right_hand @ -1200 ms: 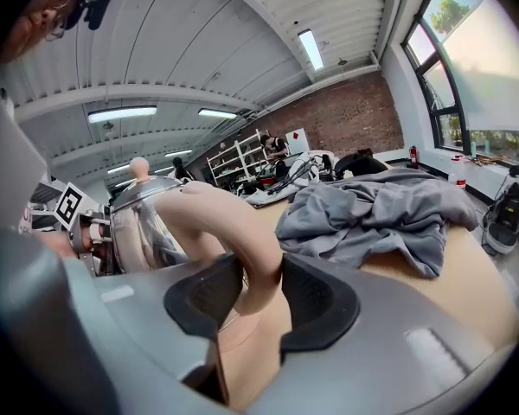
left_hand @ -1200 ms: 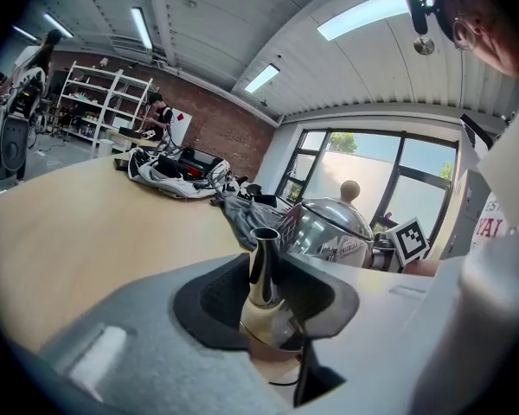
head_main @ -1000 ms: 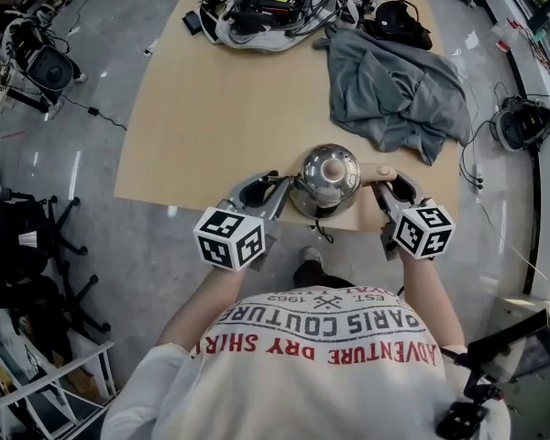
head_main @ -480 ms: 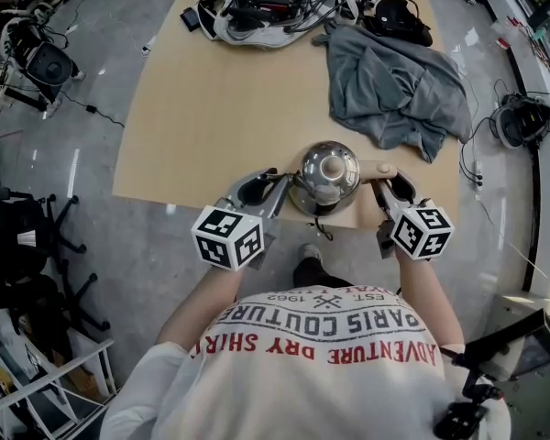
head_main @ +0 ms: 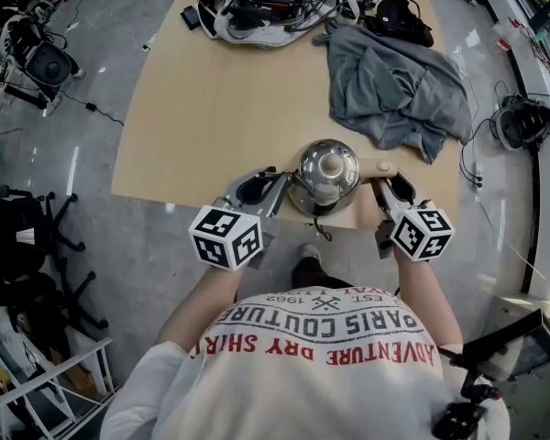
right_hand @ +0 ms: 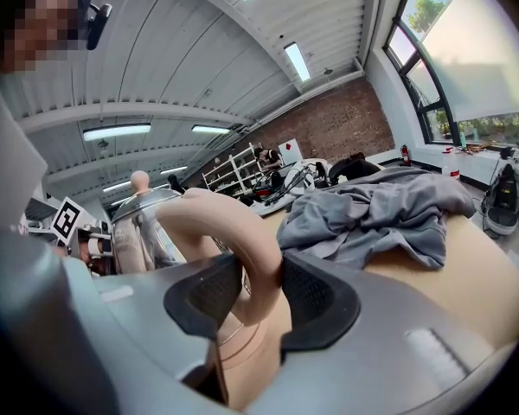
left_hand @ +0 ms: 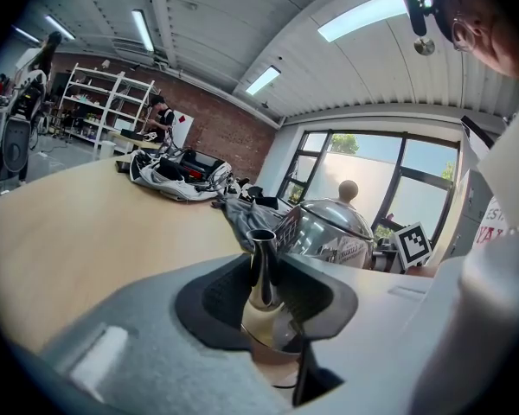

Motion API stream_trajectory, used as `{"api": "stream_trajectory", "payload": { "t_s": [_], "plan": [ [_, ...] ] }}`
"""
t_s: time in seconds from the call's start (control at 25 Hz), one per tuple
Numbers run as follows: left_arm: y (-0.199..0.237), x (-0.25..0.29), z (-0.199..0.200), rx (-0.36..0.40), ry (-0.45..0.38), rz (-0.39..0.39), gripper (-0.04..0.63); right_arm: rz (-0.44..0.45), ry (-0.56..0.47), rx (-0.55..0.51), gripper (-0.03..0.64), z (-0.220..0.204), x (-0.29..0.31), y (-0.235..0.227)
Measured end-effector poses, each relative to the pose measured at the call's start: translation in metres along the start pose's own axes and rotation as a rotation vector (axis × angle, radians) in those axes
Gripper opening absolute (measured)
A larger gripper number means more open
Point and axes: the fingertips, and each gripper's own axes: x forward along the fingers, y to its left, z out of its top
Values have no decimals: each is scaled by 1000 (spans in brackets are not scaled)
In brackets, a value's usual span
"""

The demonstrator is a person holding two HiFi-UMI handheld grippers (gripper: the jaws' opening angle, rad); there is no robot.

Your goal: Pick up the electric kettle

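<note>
A round, polished steel electric kettle (head_main: 324, 174) stands upright at the near edge of a light wooden table (head_main: 211, 108), right of the middle of that edge. A small beige knob (head_main: 331, 165) tops its domed lid. The person's 2 grippers flank it.

The left gripper (head_main: 273, 189) comes in from the near left. In the left gripper view the kettle's narrow steel spout (left_hand: 261, 262) stands upright between the 2 dark pads (left_hand: 218, 290). The jaws are closing, and both pads look to be touching the spout's sides.

The right gripper (head_main: 382, 183) comes in from the near right. In the right gripper view its jaws are clamped on the thick beige loop handle (right_hand: 221, 232), with 1 pad pressed on each side of the loop. They stand fairly wide because the handle is thick.

Each gripper carries a white cube with black square markers (head_main: 227, 237) at its near end.

A crumpled grey cloth (head_main: 394, 81) lies on the table to the far right, well apart from the kettle. A tangle of cables and grey-white gear (head_main: 270, 3) sits at the far edge, with a black bag-like item (head_main: 399, 21) just right of it.
</note>
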Motion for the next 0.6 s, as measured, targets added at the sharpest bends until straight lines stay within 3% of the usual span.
{"api": "stream_trajectory", "payload": {
  "t_s": [0.6],
  "plan": [
    [-16, -15, 25, 50, -84, -32, 94, 16, -97, -32, 143, 31, -22, 16]
  ]
}}
